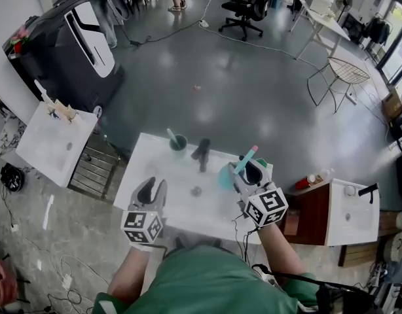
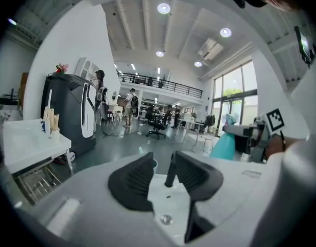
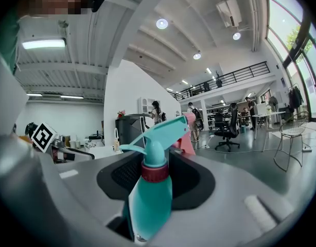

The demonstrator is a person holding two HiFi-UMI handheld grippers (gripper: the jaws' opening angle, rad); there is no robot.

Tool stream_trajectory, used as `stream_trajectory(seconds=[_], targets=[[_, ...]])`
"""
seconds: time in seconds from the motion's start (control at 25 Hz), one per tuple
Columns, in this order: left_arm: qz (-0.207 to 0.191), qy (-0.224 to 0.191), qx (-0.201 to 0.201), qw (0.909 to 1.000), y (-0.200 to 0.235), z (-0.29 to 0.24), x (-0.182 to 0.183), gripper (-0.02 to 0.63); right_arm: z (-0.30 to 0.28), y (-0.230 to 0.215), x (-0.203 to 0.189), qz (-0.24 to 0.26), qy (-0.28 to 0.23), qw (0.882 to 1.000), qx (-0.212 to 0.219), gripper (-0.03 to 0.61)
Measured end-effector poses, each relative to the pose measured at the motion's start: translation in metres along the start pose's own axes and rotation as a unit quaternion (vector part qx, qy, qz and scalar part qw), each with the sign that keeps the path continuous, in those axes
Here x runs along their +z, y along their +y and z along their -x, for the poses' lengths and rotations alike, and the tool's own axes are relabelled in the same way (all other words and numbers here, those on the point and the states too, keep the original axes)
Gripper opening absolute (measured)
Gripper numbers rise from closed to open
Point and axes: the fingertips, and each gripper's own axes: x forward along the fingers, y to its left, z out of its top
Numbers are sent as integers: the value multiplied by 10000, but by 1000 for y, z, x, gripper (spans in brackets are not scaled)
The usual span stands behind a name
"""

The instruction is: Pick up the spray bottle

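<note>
Right gripper [image 1: 252, 173] jaws clamped on the spray bottle [image 3: 147, 199] below its collar, over the desk's [image 1: 181, 198] right end. Left gripper [image 1: 152, 190] jaws apart, empty. Risk: the smooth tapered body may slip or pivot, falling to the desk.

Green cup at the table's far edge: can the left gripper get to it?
Probably yes: the left gripper is empty, jaws apart, with bare table between it and the green cup.
</note>
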Motion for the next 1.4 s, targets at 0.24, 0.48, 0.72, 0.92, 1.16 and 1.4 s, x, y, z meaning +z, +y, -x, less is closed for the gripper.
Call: stream_trajectory(seconds=[0.24,0.48,0.72,0.92,1.16,1.4], targets=[[-5,-127,-98,9999,-1,-8,11,130,9,0,14,25,-108,9999,-96,156],[3,-104,-169,9998,-3,-14,10,129,16,-6,17,-9,-162,9997,-197,156],[-10,-50,-186,9998,-2,-19,8,127,22,-16,18,-56,-216,9992,-338,156],[-28,-26,-197,9998,-7,-24,6,127,30,-30,16,-69,-239,9987,-448,155],[-34,40,-229,9997,-13,-27,3,127,34,-35,14,-89,-210,9986,-480,155],[-41,58,-218,9997,-19,-32,2,127,37,-41,13,-98,-212,9986,-478,155]])
